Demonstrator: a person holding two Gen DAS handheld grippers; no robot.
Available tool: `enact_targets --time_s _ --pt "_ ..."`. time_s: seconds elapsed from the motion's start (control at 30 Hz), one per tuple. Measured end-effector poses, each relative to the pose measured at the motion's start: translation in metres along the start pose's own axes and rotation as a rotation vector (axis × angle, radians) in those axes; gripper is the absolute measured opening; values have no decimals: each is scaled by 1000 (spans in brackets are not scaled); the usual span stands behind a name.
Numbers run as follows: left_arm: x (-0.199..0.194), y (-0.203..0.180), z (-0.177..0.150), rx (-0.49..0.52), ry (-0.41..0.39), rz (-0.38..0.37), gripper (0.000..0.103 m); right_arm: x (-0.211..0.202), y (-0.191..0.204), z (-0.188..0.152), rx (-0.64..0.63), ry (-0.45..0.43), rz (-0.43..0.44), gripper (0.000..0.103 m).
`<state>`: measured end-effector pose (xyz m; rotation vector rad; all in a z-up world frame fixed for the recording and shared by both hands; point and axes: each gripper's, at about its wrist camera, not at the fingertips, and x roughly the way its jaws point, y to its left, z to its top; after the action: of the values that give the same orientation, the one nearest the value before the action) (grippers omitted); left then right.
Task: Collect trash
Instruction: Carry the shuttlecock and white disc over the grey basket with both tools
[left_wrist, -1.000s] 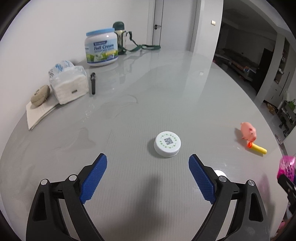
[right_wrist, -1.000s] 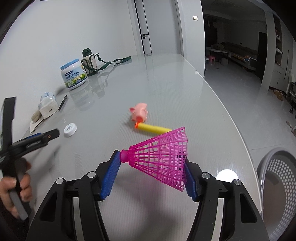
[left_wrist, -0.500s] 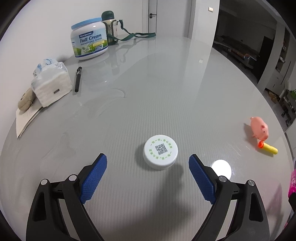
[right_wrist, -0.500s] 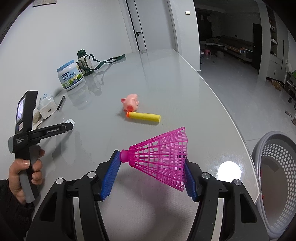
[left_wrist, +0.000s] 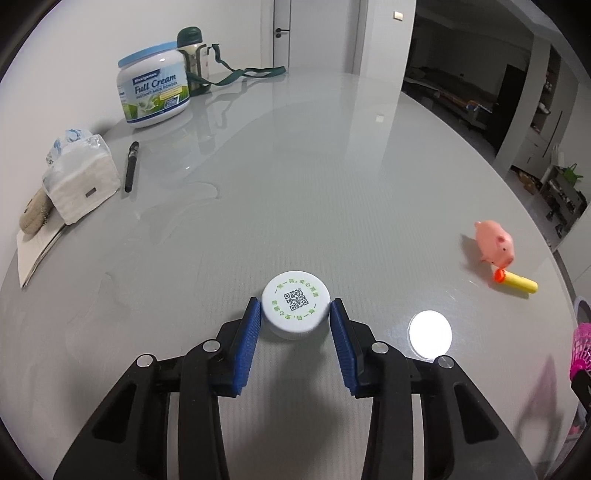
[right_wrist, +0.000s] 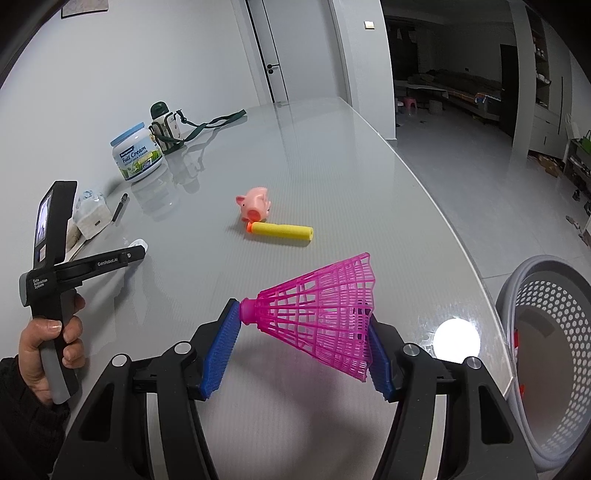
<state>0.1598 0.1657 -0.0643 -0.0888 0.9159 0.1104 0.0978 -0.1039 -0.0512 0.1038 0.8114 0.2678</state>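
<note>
Now closing left gripper (left_wrist: 295, 314) around white cap (left_wrist: 295, 304), pads touching its rim, wide open moments earlier. Right gripper (right_wrist: 303, 328) clamped on pink shuttlecock (right_wrist: 325, 314); probably lifting next, toward basket (right_wrist: 517, 291).

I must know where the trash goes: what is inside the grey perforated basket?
Inside the grey basket, only small red-orange bits show near its wall; the rim and frame edge hide the rest.

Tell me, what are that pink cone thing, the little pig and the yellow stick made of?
Pink shuttlecock: likely thin moulded plastic, since its skirt is an open see-through lattice. Pig: probably soft rubber or vinyl, smooth with a dull sheen. Yellow stick: looks like matte foam with an orange tip, though that is a guess from its texture.
</note>
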Motion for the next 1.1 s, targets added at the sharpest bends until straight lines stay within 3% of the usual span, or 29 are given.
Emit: enact_targets --time_s 0.23,0.4,0.97,1.1 --pt "-29 -25 -8 66 -63 -16 38 -7 -9 -4 29 -14 0 61" --pt "-45 -64 -15 118 -67 -101 38 -20 -30 -14 66 -24 -31 61" --pt "-90 -286 -58 445 -65 -416 38 -107 -194 -85 333 -84 -329 61" --pt "-87 -329 -73 519 -42 -447 38 -118 -226 -103 385 -73 -361 61"
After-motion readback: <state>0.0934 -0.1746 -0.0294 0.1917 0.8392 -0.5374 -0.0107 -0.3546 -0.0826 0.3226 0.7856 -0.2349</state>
